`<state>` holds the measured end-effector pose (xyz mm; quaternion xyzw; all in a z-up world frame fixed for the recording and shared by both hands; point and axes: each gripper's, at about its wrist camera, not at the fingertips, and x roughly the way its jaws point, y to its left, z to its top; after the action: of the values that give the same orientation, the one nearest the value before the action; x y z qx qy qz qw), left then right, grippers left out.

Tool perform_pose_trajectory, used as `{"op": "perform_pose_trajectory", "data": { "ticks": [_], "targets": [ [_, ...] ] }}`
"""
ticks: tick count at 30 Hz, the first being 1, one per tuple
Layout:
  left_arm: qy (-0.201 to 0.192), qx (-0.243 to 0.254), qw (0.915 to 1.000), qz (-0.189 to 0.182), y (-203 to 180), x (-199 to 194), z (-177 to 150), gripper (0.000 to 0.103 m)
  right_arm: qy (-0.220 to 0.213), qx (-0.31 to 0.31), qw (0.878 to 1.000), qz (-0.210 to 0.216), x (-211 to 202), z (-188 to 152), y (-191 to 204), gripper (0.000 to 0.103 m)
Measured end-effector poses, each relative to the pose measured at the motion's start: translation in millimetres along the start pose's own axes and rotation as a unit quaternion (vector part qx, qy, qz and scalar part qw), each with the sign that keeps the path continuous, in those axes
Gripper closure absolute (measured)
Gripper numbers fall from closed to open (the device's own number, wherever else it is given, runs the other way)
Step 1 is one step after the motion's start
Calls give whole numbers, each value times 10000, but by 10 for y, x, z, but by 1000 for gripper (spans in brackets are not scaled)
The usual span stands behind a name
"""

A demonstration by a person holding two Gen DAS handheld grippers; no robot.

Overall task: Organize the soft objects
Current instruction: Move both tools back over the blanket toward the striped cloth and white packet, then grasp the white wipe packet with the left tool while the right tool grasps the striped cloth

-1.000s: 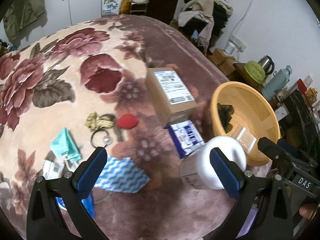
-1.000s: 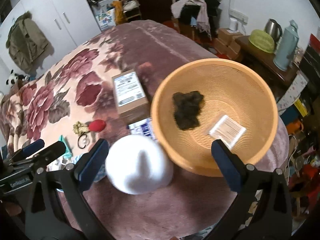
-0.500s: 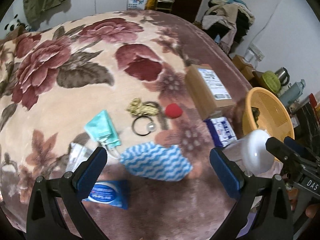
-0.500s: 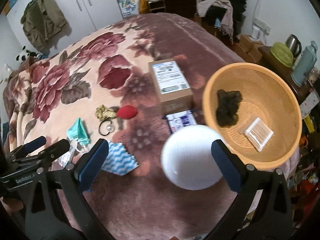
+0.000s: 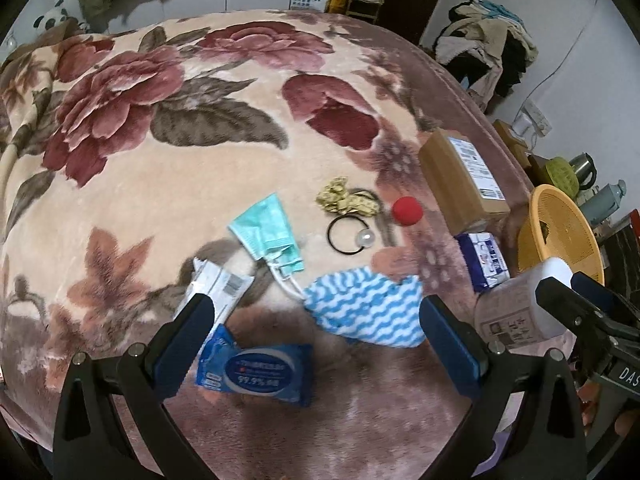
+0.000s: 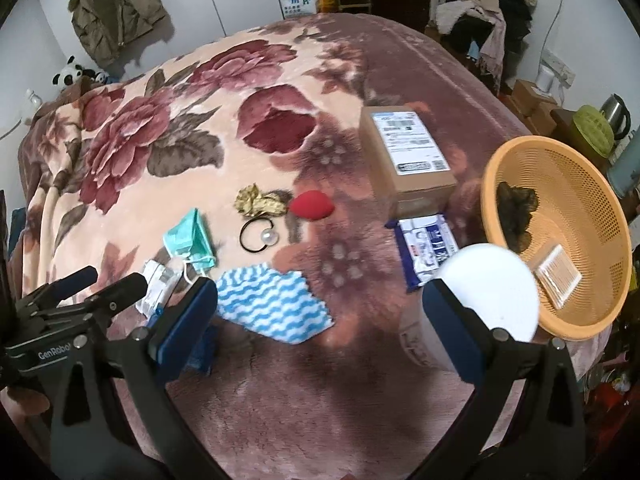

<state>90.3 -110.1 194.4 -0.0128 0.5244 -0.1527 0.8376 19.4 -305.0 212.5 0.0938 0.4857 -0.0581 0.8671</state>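
Both tools spread wide, gripping nothing: left tool (image 5: 314, 330), right tool (image 6: 320, 330). Between the right tool's fingers, blue-and-white wavy-striped cloth (image 6: 274, 304) on the bed. Dark blue wipes packet (image 6: 202, 354) mostly hidden behind its left finger. Dark crumpled lump (image 6: 516, 210) in the orange plastic mesh basket (image 6: 588, 308), hard to identify.

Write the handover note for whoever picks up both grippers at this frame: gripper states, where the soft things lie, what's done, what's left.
Left gripper: open, empty, over the near edge of the blanket.
Right gripper: open, empty, near the white-lidded jar.
Done: the orange basket holds a dark soft clump and a small clear packet.
Left on the blanket: blue-white wavy cloth, teal face mask, gold scrunchie, black hair tie, red sponge, blue wipes pack.
Next, probably: the wavy cloth, which lies closest to both grippers.
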Motion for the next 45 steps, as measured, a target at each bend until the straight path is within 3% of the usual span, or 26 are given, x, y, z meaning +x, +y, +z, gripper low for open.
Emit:
{"op": "perform_pose_trajectory", "data": {
  "ticks": [35,45],
  "targets": [
    [458,-451,9977,197,762,539,-215,0,603,-238,9978,98,655,-162,388,0],
    [719,-746,9940,348,1151,820,-327,0,1027,-276,9942,130,1081,-296,483,0]
  ]
}}
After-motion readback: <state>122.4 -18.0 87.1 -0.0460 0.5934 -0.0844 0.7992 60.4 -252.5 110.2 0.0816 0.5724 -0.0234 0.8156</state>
